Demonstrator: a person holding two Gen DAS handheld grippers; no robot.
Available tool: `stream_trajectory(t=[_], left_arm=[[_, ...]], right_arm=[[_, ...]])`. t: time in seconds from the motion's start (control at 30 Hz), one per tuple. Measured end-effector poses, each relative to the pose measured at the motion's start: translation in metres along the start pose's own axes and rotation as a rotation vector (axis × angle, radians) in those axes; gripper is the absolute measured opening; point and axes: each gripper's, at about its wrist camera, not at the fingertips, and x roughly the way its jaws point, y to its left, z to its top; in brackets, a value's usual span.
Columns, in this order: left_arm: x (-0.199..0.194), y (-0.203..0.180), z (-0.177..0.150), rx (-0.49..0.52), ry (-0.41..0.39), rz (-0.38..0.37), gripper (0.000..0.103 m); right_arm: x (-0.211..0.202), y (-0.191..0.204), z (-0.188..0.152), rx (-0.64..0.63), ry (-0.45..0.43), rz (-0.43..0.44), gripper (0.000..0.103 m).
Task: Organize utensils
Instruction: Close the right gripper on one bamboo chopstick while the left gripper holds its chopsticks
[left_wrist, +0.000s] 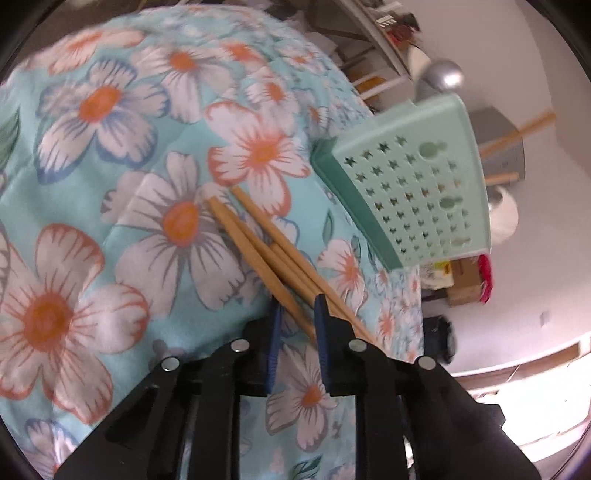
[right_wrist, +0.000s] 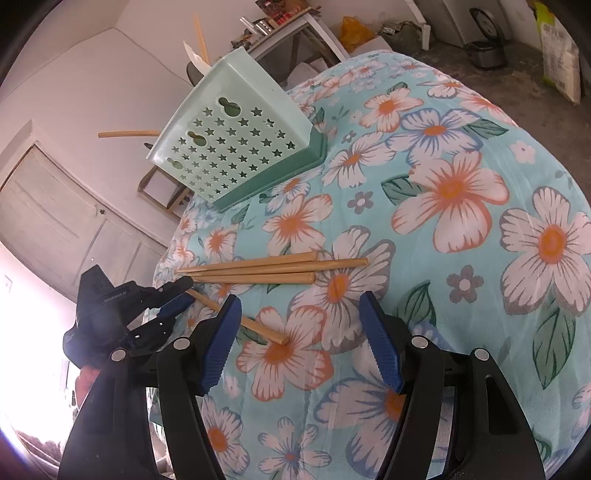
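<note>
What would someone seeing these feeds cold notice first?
Probably the floral cloth filling both views, then the mint star-punched utensil holder at its far edge with sticks poking out. Nearer, wooden chopsticks lie on the cloth; the left hand-held gripper has narrowed around their thin ends, while the right hand-held gripper hovers open and empty.

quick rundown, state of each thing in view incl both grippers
left gripper: shut on one chopstick, at the table's edge
held chopstick: angled, apart from the rest
other chopsticks: three, lying flat side by side on the cloth
holder: upright on the cloth, chopsticks and a white utensil already inside
right gripper: open, empty, above the cloth
cloth: spread over the table
</note>
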Motion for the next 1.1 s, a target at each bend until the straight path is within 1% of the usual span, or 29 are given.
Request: stream_trajectory(t=[0.03, 0.2, 0.3, 0.4, 0.5, 0.57, 0.63, 0.67, 0.77, 0.8, 0.93, 1.0, 1.1], left_arm=[[0.0, -0.001, -0.001, 0.016, 0.003, 0.007, 0.016], [-0.01, 0.004, -0.003, 0.019, 0.016, -0.001, 0.015], [-0.02, 0.004, -0.005, 0.056, 0.022, 0.018, 0.016], [-0.035, 0.006, -0.008, 0.097, 0.018, 0.036, 0.016], [-0.043, 0.011, -0.011, 0.118, 0.011, 0.042, 0.017], [-0.046, 0.017, -0.012, 0.121, 0.014, 0.045, 0.017], [-0.046, 0.022, -0.012, 0.12, 0.019, 0.038, 0.017], [-0.046, 0.024, -0.012, 0.121, 0.022, 0.031, 0.017], [-0.047, 0.026, -0.013, 0.134, 0.022, 0.018, 0.017], [-0.047, 0.026, -0.013, 0.14, 0.021, 0.017, 0.017], [-0.049, 0.027, -0.016, 0.168, 0.012, -0.002, 0.018], [-0.049, 0.03, -0.017, 0.169, 0.01, -0.013, 0.018], [-0.05, 0.033, -0.019, 0.18, 0.006, -0.034, 0.018]], right_arm=[[0.0, 0.0, 0.0, 0.001, 0.0, 0.001, 0.063], [0.0, 0.002, -0.001, -0.003, -0.001, -0.001, 0.063], [0.0, 0.004, -0.001, -0.01, 0.0, -0.007, 0.063], [0.001, 0.009, -0.002, -0.045, 0.006, -0.031, 0.063], [0.003, 0.02, -0.002, -0.117, 0.015, -0.076, 0.063], [0.004, 0.033, 0.0, -0.193, 0.011, -0.096, 0.063], [0.005, 0.049, 0.002, -0.273, 0.005, -0.1, 0.057], [0.007, 0.058, 0.003, -0.312, 0.002, -0.103, 0.057], [0.017, 0.088, 0.005, -0.452, 0.002, -0.111, 0.05], [0.021, 0.097, 0.005, -0.491, 0.006, -0.103, 0.046], [0.046, 0.132, 0.004, -0.687, 0.042, -0.039, 0.035], [0.063, 0.147, 0.001, -0.792, 0.077, -0.03, 0.031], [0.08, 0.159, -0.001, -0.897, 0.115, -0.028, 0.026]])
